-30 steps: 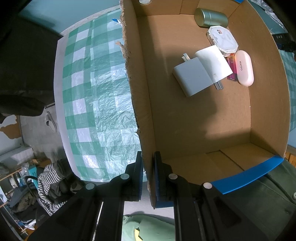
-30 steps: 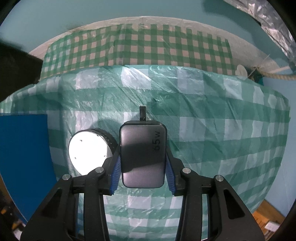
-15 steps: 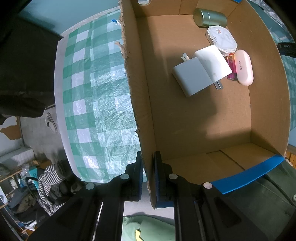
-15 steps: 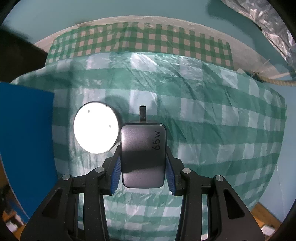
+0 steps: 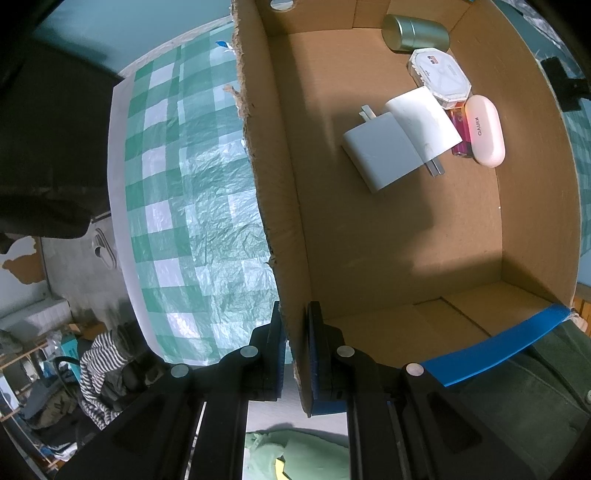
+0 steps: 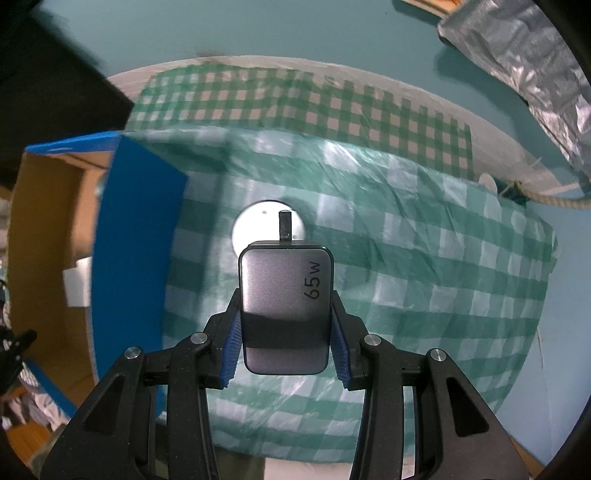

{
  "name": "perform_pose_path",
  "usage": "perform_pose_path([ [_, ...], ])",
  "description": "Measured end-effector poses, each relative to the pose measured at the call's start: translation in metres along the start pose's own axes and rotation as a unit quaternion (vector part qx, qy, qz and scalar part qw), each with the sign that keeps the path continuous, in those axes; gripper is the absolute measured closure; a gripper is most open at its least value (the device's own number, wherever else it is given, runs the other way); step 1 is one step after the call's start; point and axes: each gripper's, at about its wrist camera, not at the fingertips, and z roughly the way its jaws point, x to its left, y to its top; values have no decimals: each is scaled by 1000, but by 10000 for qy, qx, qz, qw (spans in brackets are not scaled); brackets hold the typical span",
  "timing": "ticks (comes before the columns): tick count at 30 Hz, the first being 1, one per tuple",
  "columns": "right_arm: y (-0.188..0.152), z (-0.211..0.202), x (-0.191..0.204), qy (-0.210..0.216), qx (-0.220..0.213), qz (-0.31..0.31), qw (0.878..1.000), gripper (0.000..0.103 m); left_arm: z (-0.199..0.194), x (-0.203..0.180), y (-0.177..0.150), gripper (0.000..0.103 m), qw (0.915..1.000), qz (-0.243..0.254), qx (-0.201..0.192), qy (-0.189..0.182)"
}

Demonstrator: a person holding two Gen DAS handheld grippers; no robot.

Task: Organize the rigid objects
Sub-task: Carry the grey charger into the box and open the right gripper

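Note:
My left gripper [image 5: 295, 354] is shut on the near left wall of an open cardboard box [image 5: 273, 206]. Inside the box lie a white charger [image 5: 380, 157], a white card [image 5: 424, 122], a pale pink case [image 5: 484, 129], an octagonal white box [image 5: 439, 75] and a green tin [image 5: 413, 33]. My right gripper [image 6: 284, 328] is shut on a grey 65W charger [image 6: 284, 306], held above the checked tablecloth [image 6: 406, 258]. A white round disc [image 6: 255, 229] lies on the cloth behind the charger's prong. The box's blue outer wall [image 6: 133, 258] stands at the left of the right wrist view.
The green checked plastic cloth [image 5: 184, 192] covers the table left of the box. Clothes and clutter [image 5: 99, 362] lie on the floor beyond the table edge. A silver foil sheet [image 6: 517, 62] sits at the upper right. A rope [image 6: 546, 199] runs by the cloth's right corner.
The right gripper has risen and shifted toward the box with the grey charger; the box's blue wall and inside now show at left, and the white disc sits behind the charger. The left gripper stayed put.

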Motion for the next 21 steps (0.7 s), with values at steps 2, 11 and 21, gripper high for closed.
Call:
perform_pose_path([
  [2, -1, -9, 9, 21, -71, -128, 9999, 63, 0, 0, 0, 92, 10000, 3, 1, 1],
  [11, 2, -47, 51, 178, -387, -635, 9971, 63, 0, 0, 0, 91, 10000, 2, -4, 3],
  [21, 8, -60, 97, 312, -465, -1135, 9920, 63, -1, 2, 2, 90, 10000, -22, -14, 15],
])
